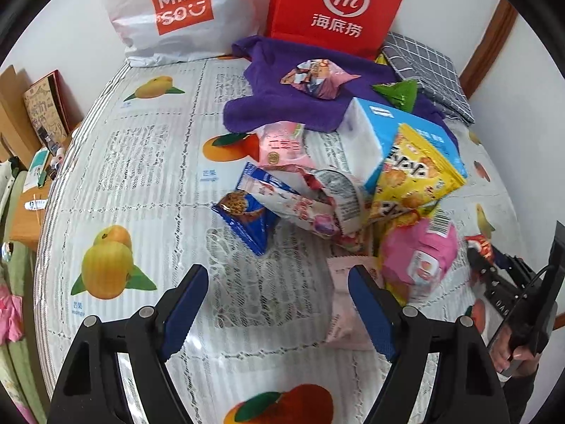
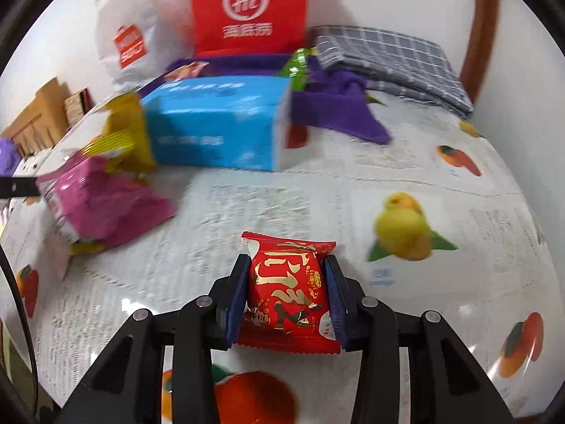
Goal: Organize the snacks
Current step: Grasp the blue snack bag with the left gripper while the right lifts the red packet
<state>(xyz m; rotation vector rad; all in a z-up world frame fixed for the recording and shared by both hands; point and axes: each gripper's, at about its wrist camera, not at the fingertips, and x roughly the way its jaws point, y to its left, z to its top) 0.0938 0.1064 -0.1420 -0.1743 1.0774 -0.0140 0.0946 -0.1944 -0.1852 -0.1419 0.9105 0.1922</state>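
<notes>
Both wrist fisheyes tilt down, close over table; shared: blue box (image 1: 385, 130), red bag (image 2: 247, 7).

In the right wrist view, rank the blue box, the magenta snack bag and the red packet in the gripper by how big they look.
1. blue box, clearly largest.
2. magenta snack bag.
3. red packet, clamped in the right gripper.
The last two look close, and the packet sits nearest the camera, so their order is unsure.

Glossy foil red snack packet (image 2: 287, 291), fuzzy purple towel (image 1: 282, 106), shiny plastic fruit-print table cover (image 1: 141, 176)
</notes>
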